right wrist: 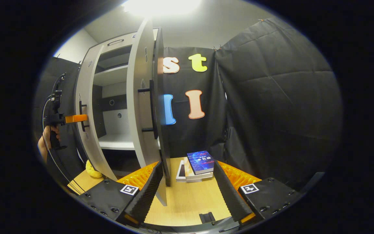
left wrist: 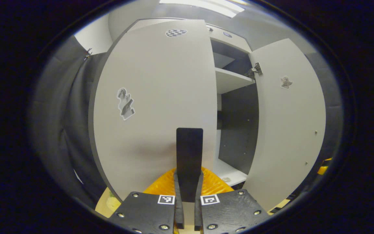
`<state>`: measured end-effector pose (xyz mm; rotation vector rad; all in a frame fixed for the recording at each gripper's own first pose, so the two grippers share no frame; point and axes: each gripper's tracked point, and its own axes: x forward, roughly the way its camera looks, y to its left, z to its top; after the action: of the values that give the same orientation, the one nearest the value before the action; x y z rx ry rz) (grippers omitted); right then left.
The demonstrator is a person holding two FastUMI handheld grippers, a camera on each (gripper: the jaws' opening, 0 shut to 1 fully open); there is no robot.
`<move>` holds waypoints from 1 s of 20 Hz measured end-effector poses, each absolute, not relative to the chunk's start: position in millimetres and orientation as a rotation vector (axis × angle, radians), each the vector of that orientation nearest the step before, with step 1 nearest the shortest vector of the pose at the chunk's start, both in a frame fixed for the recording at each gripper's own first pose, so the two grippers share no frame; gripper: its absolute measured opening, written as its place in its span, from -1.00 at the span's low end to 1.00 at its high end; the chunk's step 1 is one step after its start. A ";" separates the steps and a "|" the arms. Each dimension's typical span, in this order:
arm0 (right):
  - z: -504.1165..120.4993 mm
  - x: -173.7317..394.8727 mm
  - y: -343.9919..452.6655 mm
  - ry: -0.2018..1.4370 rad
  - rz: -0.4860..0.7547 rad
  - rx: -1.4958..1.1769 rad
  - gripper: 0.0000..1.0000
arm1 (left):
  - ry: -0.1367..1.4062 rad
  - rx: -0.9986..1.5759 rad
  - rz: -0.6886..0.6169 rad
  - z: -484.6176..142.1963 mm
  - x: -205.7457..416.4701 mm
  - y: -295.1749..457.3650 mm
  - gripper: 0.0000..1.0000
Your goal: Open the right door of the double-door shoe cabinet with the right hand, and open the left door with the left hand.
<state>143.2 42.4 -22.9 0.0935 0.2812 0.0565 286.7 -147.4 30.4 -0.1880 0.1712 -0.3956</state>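
Left gripper (left wrist: 189,182): closed on the left door's dark handle (left wrist: 189,156).
Right gripper (right wrist: 187,195): fingers spread wide, holding nothing, just beside the right door (right wrist: 141,107).
Left door (left wrist: 154,107): partly open.
Cabinet (right wrist: 112,74): shelves visible between both doors.
Surface (right wrist: 187,198): books (right wrist: 200,162) beyond.

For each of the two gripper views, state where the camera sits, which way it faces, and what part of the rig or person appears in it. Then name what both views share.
Left gripper view: rides the left gripper, facing the left door up close; its fingers are closed on the door handle.
Right gripper view: rides the right gripper, fingers apart, facing the right door edge-on, books beyond; a hand holds the other gripper at the left door.
Shared: the open cabinet's shelves.
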 end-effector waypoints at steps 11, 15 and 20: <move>-19.5 139.3 69.1 0.282 0.110 0.065 0.96 | 0.168 -0.192 -0.412 30.4 272.0 -129.9 -0.72; -17.1 142.6 81.2 0.276 0.125 0.066 0.96 | 0.165 -0.189 -0.417 27.7 258.5 -112.4 -0.73; -22.2 144.5 100.9 0.285 0.149 0.070 0.96 | 0.165 -0.195 -0.408 27.1 239.2 -80.8 -0.70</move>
<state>144.5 100.9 -22.2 0.0704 0.2847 0.1491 239.2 -80.8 27.1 -0.1950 0.1654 -0.4083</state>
